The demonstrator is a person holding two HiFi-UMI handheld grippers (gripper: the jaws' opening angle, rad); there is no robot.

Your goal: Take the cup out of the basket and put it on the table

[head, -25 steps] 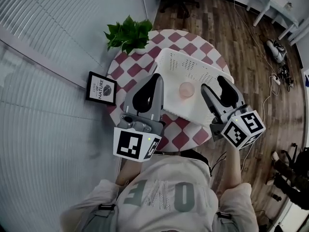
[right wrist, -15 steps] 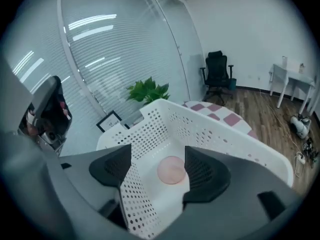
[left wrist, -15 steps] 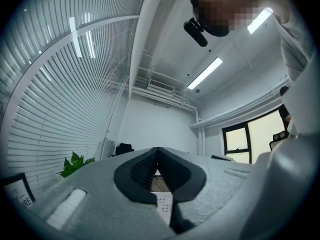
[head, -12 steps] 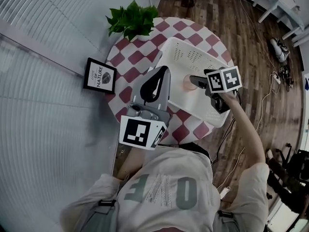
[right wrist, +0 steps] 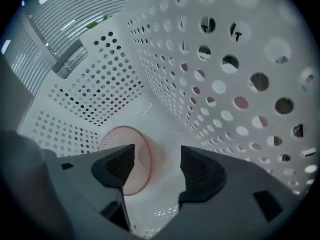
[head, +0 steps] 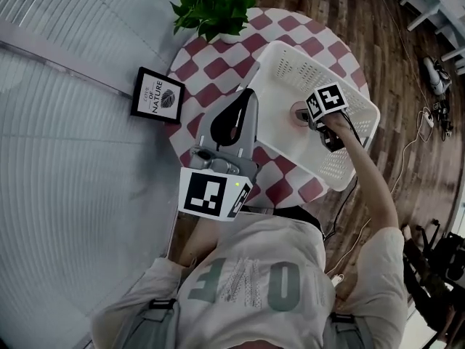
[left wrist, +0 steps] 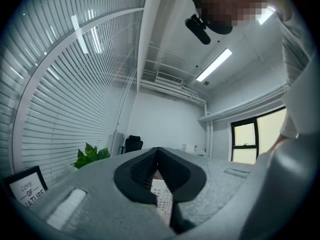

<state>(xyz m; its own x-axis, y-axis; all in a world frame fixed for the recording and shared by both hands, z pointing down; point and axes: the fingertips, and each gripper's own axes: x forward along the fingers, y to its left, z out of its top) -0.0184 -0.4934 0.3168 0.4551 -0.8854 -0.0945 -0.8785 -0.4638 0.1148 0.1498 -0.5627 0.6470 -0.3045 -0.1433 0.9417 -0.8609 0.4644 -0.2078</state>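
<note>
A pink see-through cup (head: 296,112) stands on the floor of the white perforated basket (head: 289,58) on the checkered round table (head: 209,68). My right gripper (head: 309,116) reaches down into the basket over the cup. In the right gripper view the cup (right wrist: 144,151) shows its open mouth. One side of its rim lies in the gap of the right gripper (right wrist: 157,166) and the left jaw covers the other side. The jaws are closing, and neither pad presses on the cup. My left gripper (head: 243,97) hangs shut and empty above the table's near left part; its tips meet in the left gripper view (left wrist: 158,151).
A potted plant (head: 216,9) stands at the table's far edge. A framed print (head: 158,94) leans at the left by the slatted blinds. The basket's walls (right wrist: 215,109) close in round the right gripper. Wooden floor with cables lies to the right.
My right gripper has swung from beside the basket's near edge down into the basket, over the cup. The left gripper has stayed about where it was.
</note>
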